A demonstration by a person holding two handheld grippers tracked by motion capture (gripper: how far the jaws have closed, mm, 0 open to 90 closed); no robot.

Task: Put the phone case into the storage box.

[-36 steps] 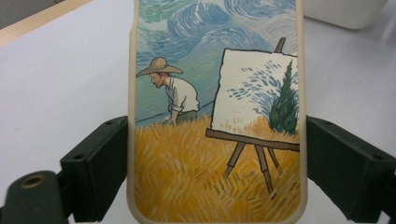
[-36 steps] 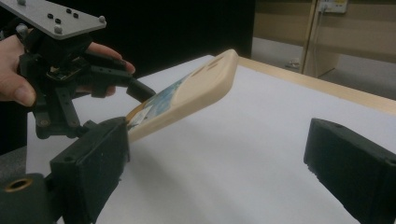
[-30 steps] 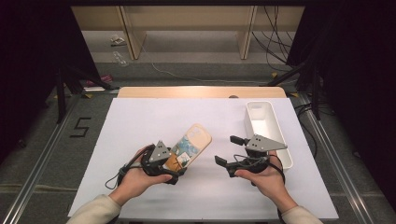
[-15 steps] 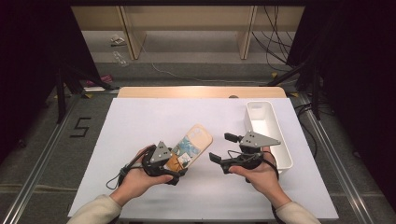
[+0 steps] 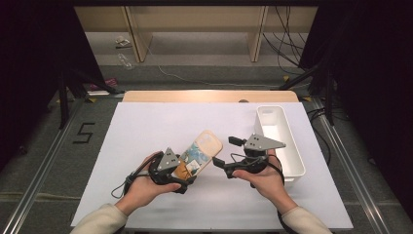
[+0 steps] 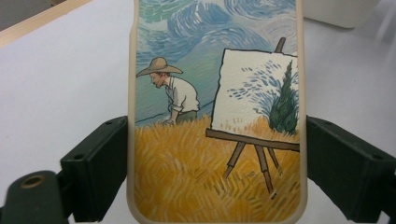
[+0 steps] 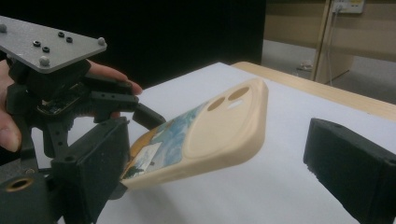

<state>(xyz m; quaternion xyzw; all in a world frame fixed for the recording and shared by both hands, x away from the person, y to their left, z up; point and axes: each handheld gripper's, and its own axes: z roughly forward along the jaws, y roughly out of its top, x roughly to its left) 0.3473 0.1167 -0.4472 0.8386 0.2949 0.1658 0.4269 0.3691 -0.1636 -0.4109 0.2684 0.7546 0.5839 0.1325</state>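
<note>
1. Left gripper, lower centre-left of the high view, clamps the bottom end of the cream phone case with a painted wheat-field-and-easel picture. In the left gripper view both black jaws press the case's long edges.
2. The case is tilted: the held end is low and the camera-cutout end is raised off the white table sheet, pointing to the upper right of the frame. In the right gripper view the case hangs clear above the sheet.
3. Right gripper, lower centre-right, jaws spread apart with nothing between them, aimed at the case's free end and just beside it, not touching.
4. Step in hand looks like a handover or a two-handed regrip. The next move likely calls for the right jaws to straddle the free end squarely across its edges before closing; a skewed bite could slip on the rounded rim.
5. Farther back, on the right, a white rectangular plastic bin stands empty, close beside the right hand.
</note>
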